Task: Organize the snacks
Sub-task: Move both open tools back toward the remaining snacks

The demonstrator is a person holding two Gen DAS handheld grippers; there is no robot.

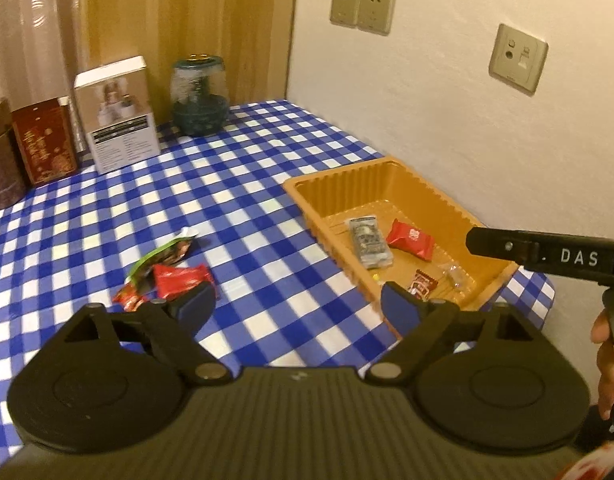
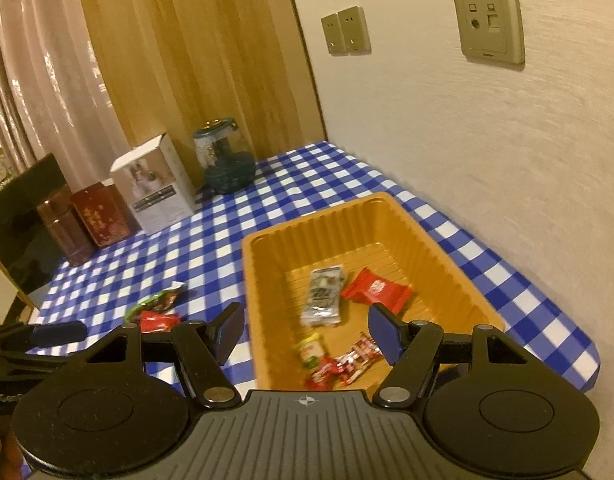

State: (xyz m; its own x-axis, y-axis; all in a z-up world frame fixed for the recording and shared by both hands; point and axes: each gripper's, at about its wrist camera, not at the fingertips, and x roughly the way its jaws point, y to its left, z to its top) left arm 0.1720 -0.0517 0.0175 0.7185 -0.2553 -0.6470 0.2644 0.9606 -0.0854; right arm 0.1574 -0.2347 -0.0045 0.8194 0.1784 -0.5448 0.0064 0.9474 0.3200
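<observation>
1. Left tongs [image 1: 293, 308] released, nothing between the pads, over the checked table [image 1: 107, 216].
2. Right tongs [image 2: 303, 334] released, empty, above the near end of the orange tray [image 2: 251, 264].
3. Tray, right of frame: grey packet [image 2: 323, 294], red packet [image 2: 373, 286], small wrappers [image 2: 347, 362].
4. Loose snacks [image 1: 167, 272] on the table, lower left.

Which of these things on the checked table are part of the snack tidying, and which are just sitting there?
Job: orange tray; snack packets in it; loose snack packets on the tablecloth.
Lying about: glass jar; white box; red tin; brown tin.
</observation>
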